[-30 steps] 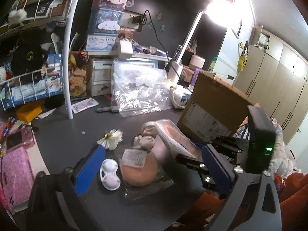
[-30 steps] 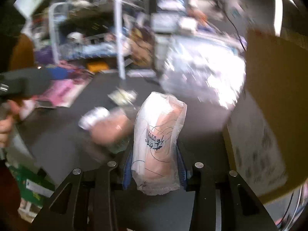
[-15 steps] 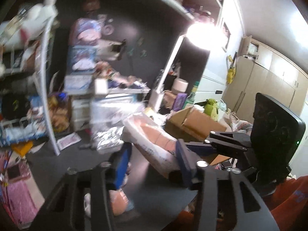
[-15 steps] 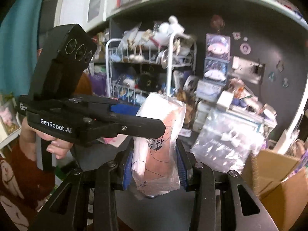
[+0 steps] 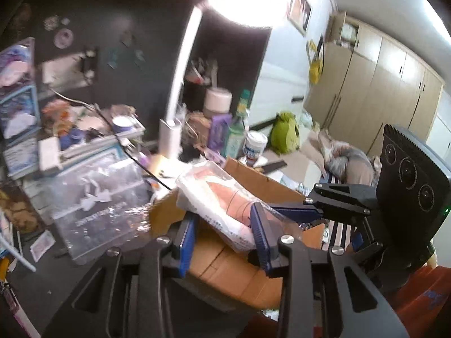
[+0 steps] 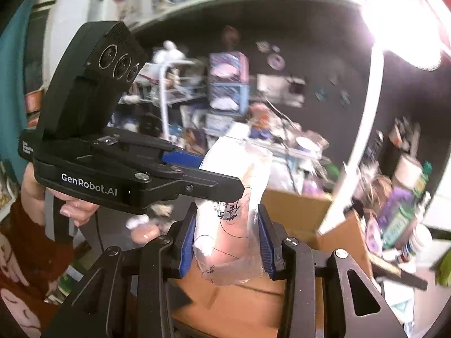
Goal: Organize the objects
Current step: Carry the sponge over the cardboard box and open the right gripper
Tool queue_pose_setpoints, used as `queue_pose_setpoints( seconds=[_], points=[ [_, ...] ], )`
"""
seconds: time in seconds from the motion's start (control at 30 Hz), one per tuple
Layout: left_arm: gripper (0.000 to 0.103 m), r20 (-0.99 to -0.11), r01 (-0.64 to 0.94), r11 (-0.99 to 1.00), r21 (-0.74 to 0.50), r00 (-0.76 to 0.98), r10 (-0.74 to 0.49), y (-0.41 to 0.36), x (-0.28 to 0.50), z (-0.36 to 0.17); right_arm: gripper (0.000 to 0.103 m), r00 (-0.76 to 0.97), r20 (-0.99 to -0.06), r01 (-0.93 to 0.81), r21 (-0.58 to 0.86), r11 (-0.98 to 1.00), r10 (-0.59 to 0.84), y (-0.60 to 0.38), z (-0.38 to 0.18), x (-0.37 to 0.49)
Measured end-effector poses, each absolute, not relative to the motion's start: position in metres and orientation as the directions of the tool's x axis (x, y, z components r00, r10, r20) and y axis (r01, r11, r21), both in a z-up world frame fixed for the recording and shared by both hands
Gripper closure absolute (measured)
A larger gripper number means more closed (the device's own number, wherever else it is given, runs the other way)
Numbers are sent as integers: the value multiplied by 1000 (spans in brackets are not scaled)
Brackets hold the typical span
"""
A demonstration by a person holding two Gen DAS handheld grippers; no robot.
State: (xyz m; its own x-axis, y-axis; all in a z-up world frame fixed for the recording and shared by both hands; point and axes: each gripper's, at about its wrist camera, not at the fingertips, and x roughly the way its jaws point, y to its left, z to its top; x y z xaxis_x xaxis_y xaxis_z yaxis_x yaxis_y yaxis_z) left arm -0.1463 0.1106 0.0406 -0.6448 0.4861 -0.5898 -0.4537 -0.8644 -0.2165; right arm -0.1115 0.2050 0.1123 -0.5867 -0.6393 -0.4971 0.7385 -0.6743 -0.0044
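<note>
— So, where is the bagged pink item (image 6: 231,214)?

— Above the open cardboard box (image 5: 225,264), held in the air. The right gripper (image 6: 227,242) has its blue pads (image 6: 187,245) pressed against both sides of the bag's lower part, so it is clamped on it.

— And the left gripper (image 5: 224,236)?

— It comes across from the side. The bag's far end lies between its blue pads (image 5: 260,236); the pad on one side touches the plastic, while a gap shows at the other, so I cannot tell whether it grips.

— What surrounds the box?

— Just beside the box, a clear plastic bag (image 5: 98,197) on the dark table (image 5: 36,276); behind the box, a white lamp post (image 5: 174,112) and bottles (image 5: 235,135).
</note>
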Motion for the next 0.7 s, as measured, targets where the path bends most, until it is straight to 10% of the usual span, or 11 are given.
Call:
queue_pose_setpoints(
  seconds=[0.17,0.27,0.7],
  points=[
    [64,-650,-447,-871,-201,-604,460,131,-162,28,66,-549,-549,723,66,-688,-630,226,97,-132],
    [22,-651,-415,-897,-152,-641,407,132,-161,28,34,-538,-569,716,82,-694,-622,230,90,-137],
    [14,-526,-329,-930,-160,-769,363,58,-112,56,0,-610,-531,699,-11,-715,-588,213,106,-121]
  ],
)
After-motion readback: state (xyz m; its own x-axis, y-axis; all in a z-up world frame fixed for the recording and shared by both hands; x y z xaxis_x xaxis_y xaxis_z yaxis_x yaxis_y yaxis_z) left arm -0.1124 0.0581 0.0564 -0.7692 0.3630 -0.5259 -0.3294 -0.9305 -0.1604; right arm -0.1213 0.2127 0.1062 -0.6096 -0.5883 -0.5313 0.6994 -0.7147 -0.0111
